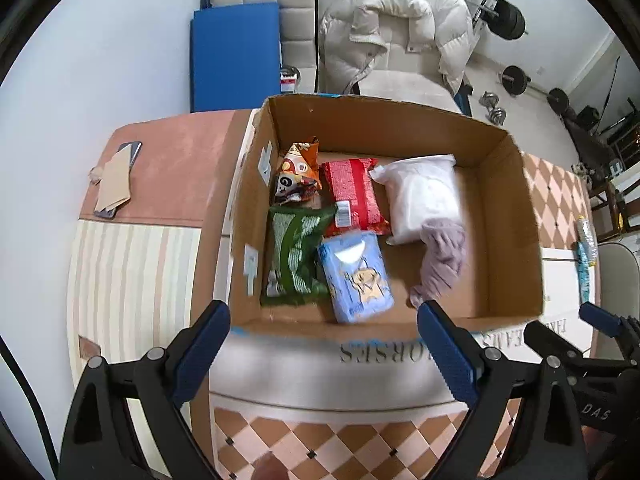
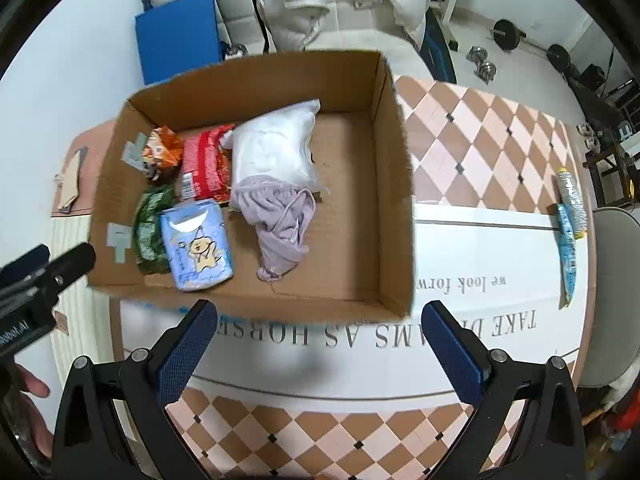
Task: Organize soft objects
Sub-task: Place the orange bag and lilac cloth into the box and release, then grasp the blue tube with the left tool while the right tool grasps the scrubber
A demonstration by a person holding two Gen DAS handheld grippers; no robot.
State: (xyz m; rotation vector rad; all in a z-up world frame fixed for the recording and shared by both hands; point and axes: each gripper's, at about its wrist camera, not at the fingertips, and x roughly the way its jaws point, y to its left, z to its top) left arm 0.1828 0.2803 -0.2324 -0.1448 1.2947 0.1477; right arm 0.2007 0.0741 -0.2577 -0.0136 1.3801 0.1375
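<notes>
Six soft items lie in the box [image 1: 516,216] in the left wrist view: an orange bag [image 1: 299,170] far left, a red pack [image 1: 354,196], a white pillow [image 1: 422,198], a green pack [image 1: 298,254], a blue pack [image 1: 356,276] and a lilac cloth [image 1: 442,260] near the middle. The left gripper [image 1: 324,348] gapes wide, empty, at the near wall.

From the right wrist, the cloth [image 2: 280,224] lies partly over the pillow [image 2: 276,148], the blue pack [image 2: 196,246] just left. The right gripper [image 2: 320,348] is spread wide, empty. Two packets [image 2: 570,216] lie on the table [image 2: 480,136], far right.

Brown box [image 1: 524,216], lilac cloth [image 1: 442,260] (pale), checkered tablecloth [image 2: 480,128]
</notes>
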